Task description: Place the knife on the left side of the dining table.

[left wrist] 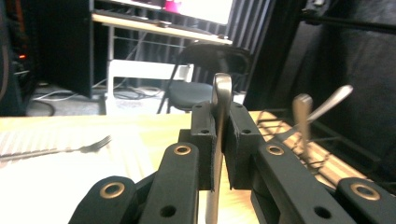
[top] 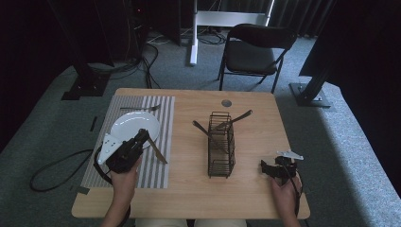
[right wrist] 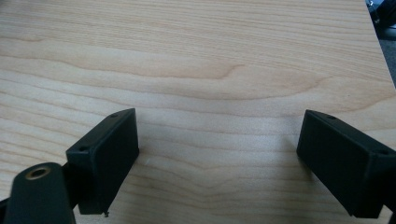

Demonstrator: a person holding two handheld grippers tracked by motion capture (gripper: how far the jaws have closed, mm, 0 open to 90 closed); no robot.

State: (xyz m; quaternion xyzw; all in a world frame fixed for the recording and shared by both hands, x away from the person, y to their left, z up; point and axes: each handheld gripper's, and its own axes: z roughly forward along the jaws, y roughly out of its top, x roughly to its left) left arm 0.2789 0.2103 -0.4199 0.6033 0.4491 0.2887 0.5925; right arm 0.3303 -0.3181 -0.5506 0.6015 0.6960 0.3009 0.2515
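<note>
My left gripper is shut on a metal knife over the right edge of a white plate. The knife slants down towards the striped placemat. In the left gripper view the knife stands upright, pinched between the black pads. A fork lies on the placemat beyond the plate. A black wire cutlery rack stands mid-table with two utensils leaning out of it. My right gripper rests low at the table's right, open, with bare wood between its jaws.
A round grommet sits near the table's far edge. Beyond the table stands a black folding chair. Cables trail on the floor at left. Bare wood stretches between the placemat and the rack.
</note>
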